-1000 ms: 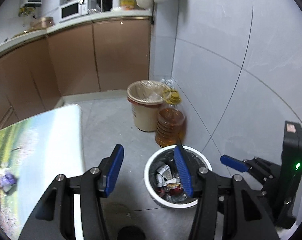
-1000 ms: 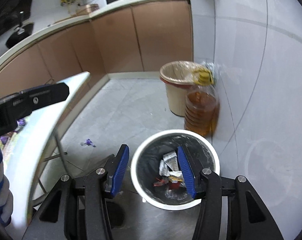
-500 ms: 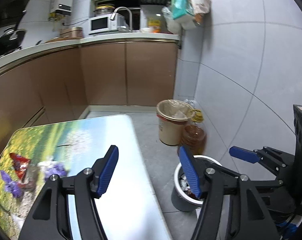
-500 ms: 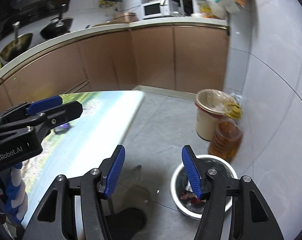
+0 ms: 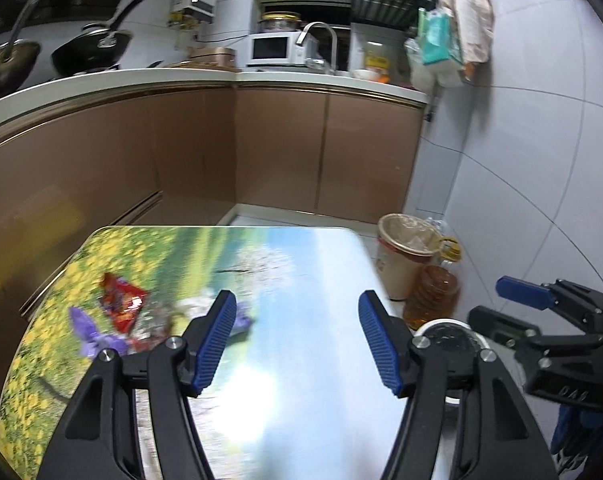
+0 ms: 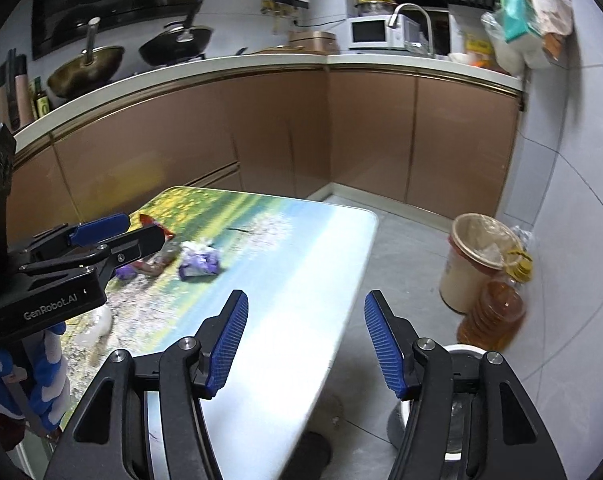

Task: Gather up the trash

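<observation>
Trash lies on the table with the flower-field print (image 5: 301,280): a red wrapper (image 5: 121,300), purple wrappers (image 5: 89,332) and a crumpled purple-and-white packet (image 6: 199,262). My left gripper (image 5: 297,338) is open and empty above the table, right of the trash. My right gripper (image 6: 303,344) is open and empty over the table's right edge. The white-rimmed trash bin (image 5: 453,330) stands on the floor at the right, mostly hidden behind the fingers; it also shows in the right wrist view (image 6: 461,350).
A beige bin with a bag liner (image 6: 473,264) and a bottle of amber oil (image 6: 493,312) stand by the tiled wall. Brown cabinets (image 5: 261,152) run behind the table. The table (image 6: 261,280) has grey floor to its right.
Both grippers have swung up and left from over the white bin to over the table. The trash on the table has come into view. Both stay open.
</observation>
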Tool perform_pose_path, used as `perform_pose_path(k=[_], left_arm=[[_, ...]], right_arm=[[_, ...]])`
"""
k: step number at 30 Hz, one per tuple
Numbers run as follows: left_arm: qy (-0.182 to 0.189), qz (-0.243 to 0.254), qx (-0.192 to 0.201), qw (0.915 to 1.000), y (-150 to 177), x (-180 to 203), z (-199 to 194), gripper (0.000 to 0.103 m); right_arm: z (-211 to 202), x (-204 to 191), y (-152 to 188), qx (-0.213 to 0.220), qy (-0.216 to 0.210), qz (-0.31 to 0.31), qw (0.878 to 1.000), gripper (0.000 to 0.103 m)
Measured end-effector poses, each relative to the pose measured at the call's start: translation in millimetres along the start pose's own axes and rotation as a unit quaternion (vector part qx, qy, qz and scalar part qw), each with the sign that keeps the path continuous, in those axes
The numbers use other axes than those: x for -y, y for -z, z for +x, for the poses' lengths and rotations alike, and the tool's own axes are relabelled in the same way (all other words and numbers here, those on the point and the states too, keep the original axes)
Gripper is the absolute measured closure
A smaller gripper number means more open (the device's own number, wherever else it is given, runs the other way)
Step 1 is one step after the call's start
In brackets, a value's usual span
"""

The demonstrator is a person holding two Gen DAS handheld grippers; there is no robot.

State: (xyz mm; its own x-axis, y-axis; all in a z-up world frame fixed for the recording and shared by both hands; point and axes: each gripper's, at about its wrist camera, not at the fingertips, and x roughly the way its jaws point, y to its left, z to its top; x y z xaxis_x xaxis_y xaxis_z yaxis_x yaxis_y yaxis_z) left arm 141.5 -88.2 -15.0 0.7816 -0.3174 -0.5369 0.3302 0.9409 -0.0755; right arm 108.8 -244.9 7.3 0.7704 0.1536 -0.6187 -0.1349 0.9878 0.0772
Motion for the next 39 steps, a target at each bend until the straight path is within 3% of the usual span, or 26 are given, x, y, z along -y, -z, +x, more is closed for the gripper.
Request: perform_pose_path(k=[8, 15, 18, 20, 25, 30, 34, 36, 38, 39], left_arm=[[-0.067, -0.035, -0.01, 0.9971, 21, -89, -8, 0.04], [-0.129, -0.082, -0.056, 0.9867, 38, -167, 15, 0.035], [-0.132, -0.108, -0.077, 0.9823, 40, -186, 33, 0.033], [-0.129, -0.132, -0.097, 0.9781, 43, -198, 50, 0.033], [-0.122, -0.174, -0.131, 0.9683, 52, -216, 80, 0.033], [-0.12, -0.187, -0.152, 0.9631, 52, -225, 101, 0.033], [-0.112, -0.194, -0.165, 0.9605, 55, -230, 112, 0.034], [-0.107, -0.194, -0.169, 0.9606, 57, -230, 115, 0.044], [-0.1, -0.196, -0.175, 0.9597, 58, -230, 120, 0.059], [-0.098, -0.198, -0.176, 0.9593, 59, -231, 122, 0.059]], right_arm=[[26, -46, -11, -0.017, -0.036, -0.035, 0.999, 0.039], [78, -88, -17, -0.045, -0.07, -0.067, 0.994, 0.03], [106, -104, -19, -0.059, -0.081, -0.078, 0.992, 0.028], [127, -112, -21, -0.068, -0.087, -0.085, 0.99, 0.02], [171, -130, -25, -0.083, -0.092, -0.1, 0.987, 0.019], [204, -146, -27, -0.092, -0.105, -0.119, 0.983, 0.014], [224, -148, -23, -0.106, -0.114, -0.118, 0.981, 0.016], [228, -146, -21, -0.11, -0.116, -0.116, 0.98, 0.024], [227, -142, -19, -0.106, -0.11, -0.119, 0.981, 0.04], [227, -140, -18, -0.106, -0.11, -0.118, 0.981, 0.043]])
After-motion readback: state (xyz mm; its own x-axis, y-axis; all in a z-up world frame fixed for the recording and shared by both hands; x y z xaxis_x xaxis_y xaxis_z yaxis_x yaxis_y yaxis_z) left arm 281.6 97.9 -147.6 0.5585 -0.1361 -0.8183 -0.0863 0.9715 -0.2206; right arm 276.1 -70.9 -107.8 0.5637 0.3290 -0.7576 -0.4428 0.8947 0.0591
